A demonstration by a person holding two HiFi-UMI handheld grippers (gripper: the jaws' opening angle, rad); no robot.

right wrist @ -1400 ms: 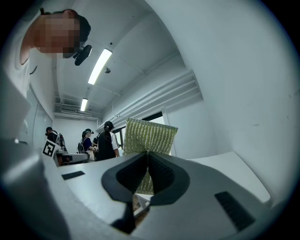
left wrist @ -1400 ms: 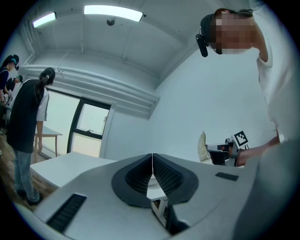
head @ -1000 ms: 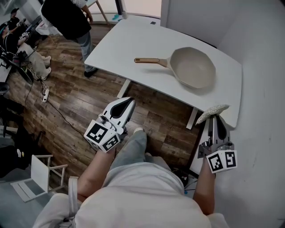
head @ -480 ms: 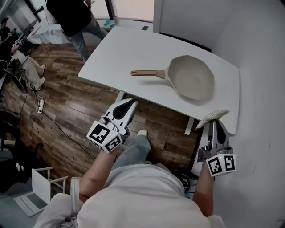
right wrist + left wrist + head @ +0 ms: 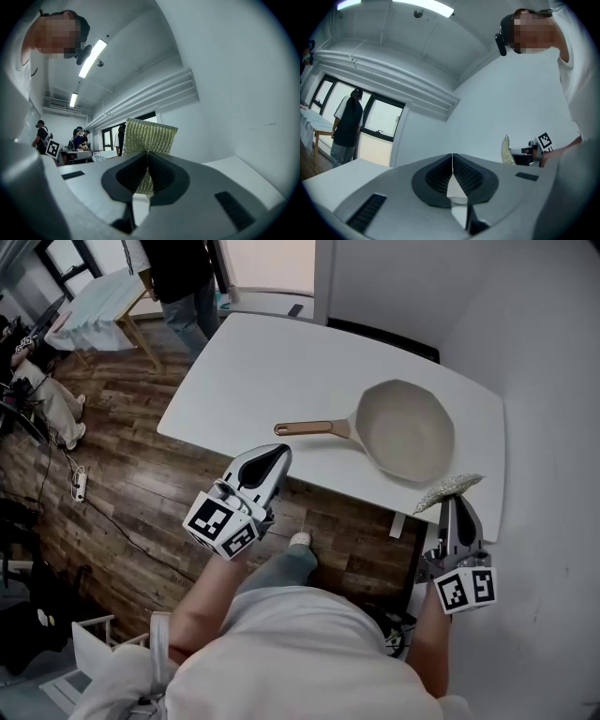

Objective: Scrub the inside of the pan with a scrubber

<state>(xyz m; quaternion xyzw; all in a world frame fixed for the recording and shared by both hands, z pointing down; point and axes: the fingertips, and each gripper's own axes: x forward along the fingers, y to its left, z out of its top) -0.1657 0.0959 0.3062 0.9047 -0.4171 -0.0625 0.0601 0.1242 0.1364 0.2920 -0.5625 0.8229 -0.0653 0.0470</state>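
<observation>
site: shared lab or office workroom | cues: several people [image 5: 80, 135] are gathering by a desk | power strip [image 5: 79, 486] is lying on wood floor [image 5: 131, 465] | ceiling strip light [image 5: 92, 58] is glowing overhead

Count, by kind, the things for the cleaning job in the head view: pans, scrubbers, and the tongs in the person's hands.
pan: 1
scrubber: 1
tongs: 2, the left tongs shut and empty, the right tongs shut on the scrubber
Total: 4
</observation>
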